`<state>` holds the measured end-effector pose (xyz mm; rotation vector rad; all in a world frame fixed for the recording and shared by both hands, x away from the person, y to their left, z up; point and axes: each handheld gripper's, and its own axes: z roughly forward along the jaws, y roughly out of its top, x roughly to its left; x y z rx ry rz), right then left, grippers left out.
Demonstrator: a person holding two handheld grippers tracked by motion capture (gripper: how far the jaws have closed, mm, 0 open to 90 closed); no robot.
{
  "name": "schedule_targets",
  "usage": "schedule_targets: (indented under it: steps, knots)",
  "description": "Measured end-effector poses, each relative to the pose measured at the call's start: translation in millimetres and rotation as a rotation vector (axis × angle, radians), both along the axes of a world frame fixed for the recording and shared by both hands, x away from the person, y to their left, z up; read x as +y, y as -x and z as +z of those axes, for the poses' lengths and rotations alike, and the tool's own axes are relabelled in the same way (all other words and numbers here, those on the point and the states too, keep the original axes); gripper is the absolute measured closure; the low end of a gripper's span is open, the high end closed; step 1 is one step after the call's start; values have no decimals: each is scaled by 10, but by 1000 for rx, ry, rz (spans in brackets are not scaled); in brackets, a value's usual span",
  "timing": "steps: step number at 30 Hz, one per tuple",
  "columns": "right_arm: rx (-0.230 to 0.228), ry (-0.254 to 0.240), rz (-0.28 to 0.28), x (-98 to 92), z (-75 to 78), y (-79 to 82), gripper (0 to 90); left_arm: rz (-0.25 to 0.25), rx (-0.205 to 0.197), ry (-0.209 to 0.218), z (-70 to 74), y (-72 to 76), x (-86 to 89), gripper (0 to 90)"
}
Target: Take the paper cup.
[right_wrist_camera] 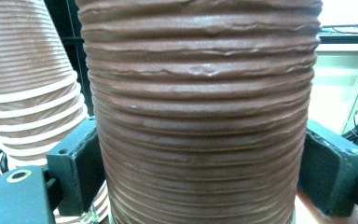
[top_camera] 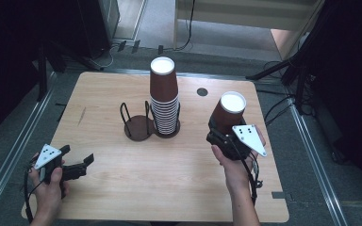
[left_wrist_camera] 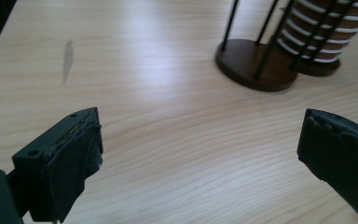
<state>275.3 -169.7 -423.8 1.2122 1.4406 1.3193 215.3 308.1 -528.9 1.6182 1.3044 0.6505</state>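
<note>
Cup (top_camera: 228,114) in transit, upside down, white bottom facing up. Right gripper (top_camera: 226,134) grips it by the ribbed brown wall; in the right gripper view the two jaws press the cup (right_wrist_camera: 200,116) from either side, low on its body. Cup hangs clear of the table (top_camera: 122,188), tilted a little away from the hand.

Step in hand, as judged: moving a single cup between the stack (top_camera: 164,96) and somewhere else, most likely the empty ring of the wire holder (top_camera: 138,125). That ring sits ahead and to the left of the right gripper; the stack stands just beyond it, seen as stack (right_wrist_camera: 28,93) at the left edge behind the held cup.

Next move calls for bringing the cup upright over the ring, centring it between the wire posts, then lowering before letting go.

Right hand (top_camera: 238,165): forearm in from below, wrist cocked, gripper pointing forward and up.

Left gripper (top_camera: 78,169): jaws spread wide, nothing between them, low over bare table. Holder (left_wrist_camera: 256,63) lies well ahead and to its right. Left hand (top_camera: 49,186) held level, idle.
</note>
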Motion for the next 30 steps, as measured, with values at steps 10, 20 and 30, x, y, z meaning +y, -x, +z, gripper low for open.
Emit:
schedule_targets:
  steps: [10, 20, 30]
  knots:
    - [19, 7, -4, -50, -134, 90, 137, -112, -52, -27, 271, -61, -423, 4]
    - [55, 28, 7, -20, -282, 125, 137, -175, -72, -10, 427, -225, -692, 4]
    - [78, 104, 23, 116, -464, 147, 137, -250, -93, 20, 615, -376, -972, 4]
